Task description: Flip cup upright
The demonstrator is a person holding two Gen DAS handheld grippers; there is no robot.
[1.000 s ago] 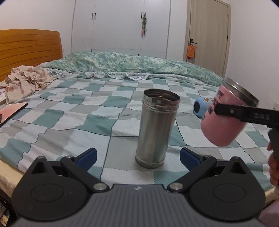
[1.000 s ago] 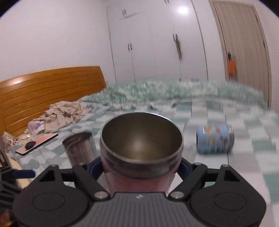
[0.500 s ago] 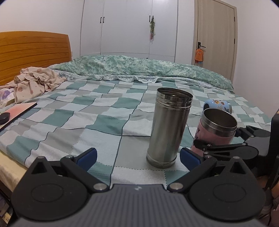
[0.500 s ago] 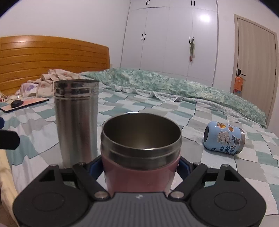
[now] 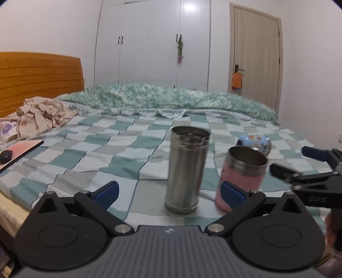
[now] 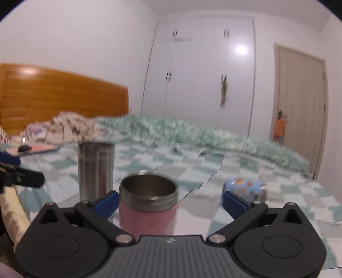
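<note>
The pink cup (image 6: 147,205) is seen upright on the bed (image 5: 89,162), just right of the steel flask (image 5: 186,169). Both grippers' fingers are spread, nothing pinched. The right gripper (image 6: 170,198) should be drawn straight back, so the steel-rimmed cup is not nudged on soft bedding.

Soft indoor light; glare on wardrobe (image 5: 188,7); right view motion-blurred; fisheye-bent edges.

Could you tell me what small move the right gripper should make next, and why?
Probably swing the right gripper toward the blue cup. Its jaws are open, the pink cup stands upright on the bedspread beside the steel flask, and the blue cup is the only one lying on its side.
</note>
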